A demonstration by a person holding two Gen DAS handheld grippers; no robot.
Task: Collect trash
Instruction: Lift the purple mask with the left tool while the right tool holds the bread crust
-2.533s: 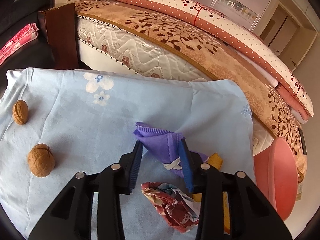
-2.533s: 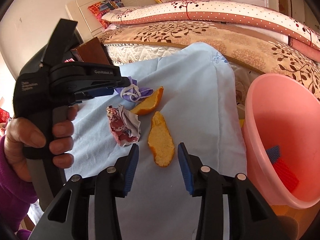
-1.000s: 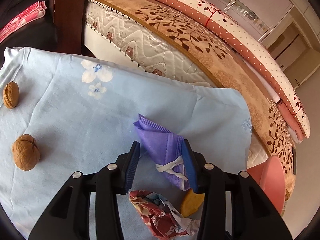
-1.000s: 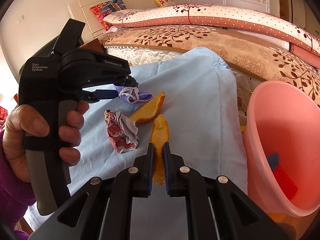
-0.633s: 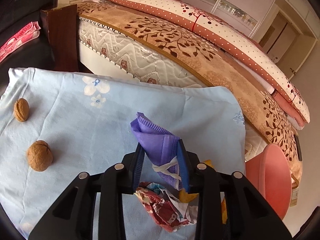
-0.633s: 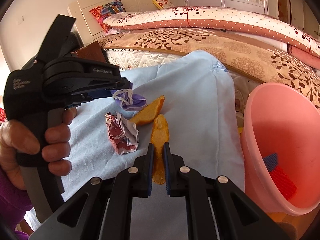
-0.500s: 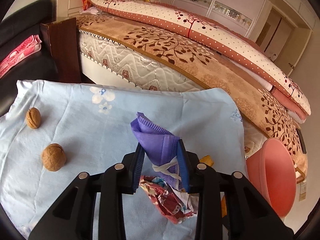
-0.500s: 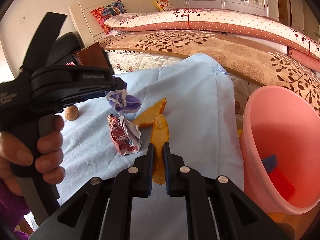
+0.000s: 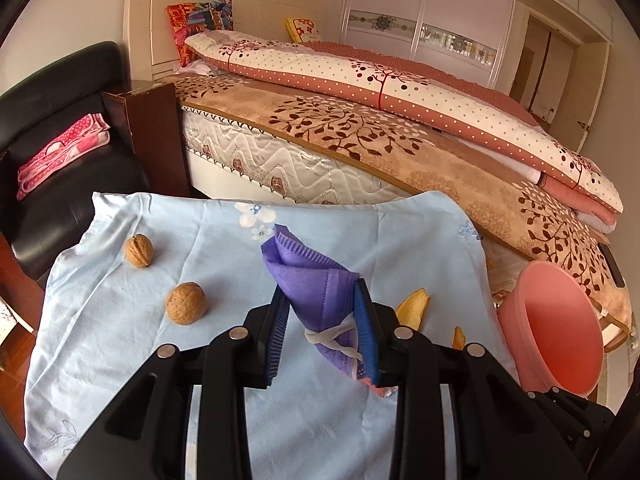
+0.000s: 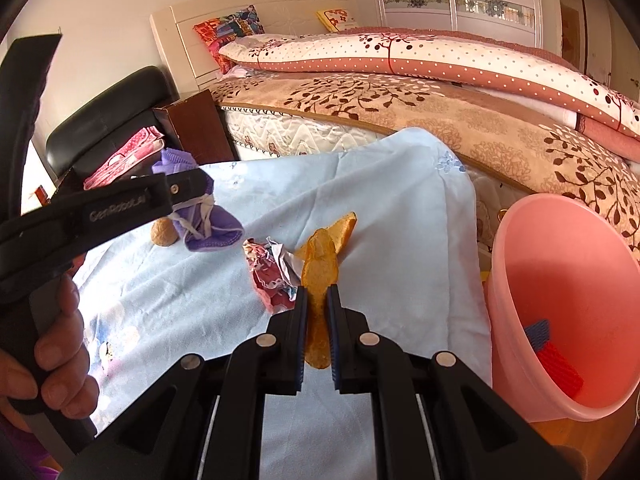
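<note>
both jaws are gripping light trash
left gripper is pinching the soft purple mask mid-fold; right gripper is clamping the limp orange peel edgewise.

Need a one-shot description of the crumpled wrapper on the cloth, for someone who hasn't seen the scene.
Start at the light blue cloth spread in front of the bed. Near its middle, just left of the orange peel clamped in the right hand-held gripper, lies the crumpled wrapper. It is the only red, printed, scrunched-up scrap; the nearby pieces are plain orange peel, and the purple mask hangs above the cloth.
</note>
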